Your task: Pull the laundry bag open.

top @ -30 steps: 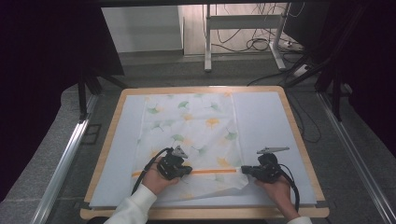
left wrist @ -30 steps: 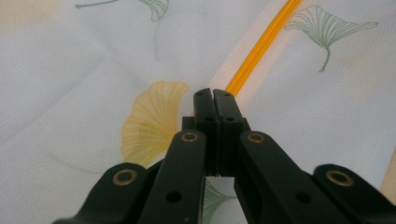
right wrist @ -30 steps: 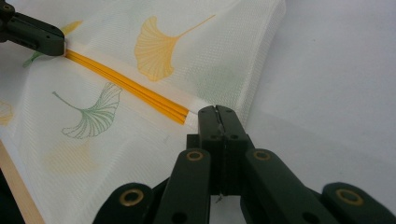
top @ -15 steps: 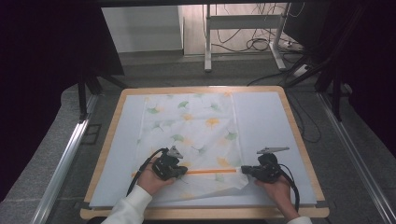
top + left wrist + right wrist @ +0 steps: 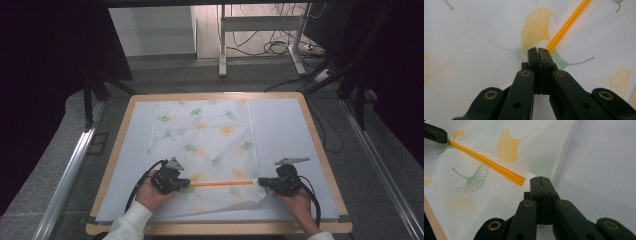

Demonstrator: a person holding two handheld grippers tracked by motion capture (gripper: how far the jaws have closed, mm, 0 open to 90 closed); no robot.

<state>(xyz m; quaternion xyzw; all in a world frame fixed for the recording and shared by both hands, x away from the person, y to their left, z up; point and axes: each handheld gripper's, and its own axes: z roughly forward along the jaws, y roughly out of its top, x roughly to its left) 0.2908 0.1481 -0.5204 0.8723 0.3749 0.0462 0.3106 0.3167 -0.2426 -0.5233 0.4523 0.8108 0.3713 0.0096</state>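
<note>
A white mesh cloth (image 5: 210,135) printed with ginkgo leaves lies spread on the table, and an orange strip (image 5: 222,183) runs across its near part. My left gripper (image 5: 187,183) is shut at the strip's left end; in the left gripper view the strip (image 5: 566,25) comes out from just behind the shut tips (image 5: 538,50). At the strip's right end my right gripper (image 5: 260,182) is shut on the cloth's edge. In the right gripper view its tips (image 5: 539,178) pinch white fabric where the orange strip (image 5: 486,163) ends. The left gripper (image 5: 434,133) shows far off there.
The cloth rests on a pale mat (image 5: 280,125) that covers a wooden board (image 5: 215,95). The board's near rim (image 5: 220,229) lies just below the person's hands. Dark floor, metal rails (image 5: 65,180) and table legs surround the board.
The left gripper has slid left along the orange strip, so more of the strip now shows between the two grippers. The right gripper has stayed in place.
</note>
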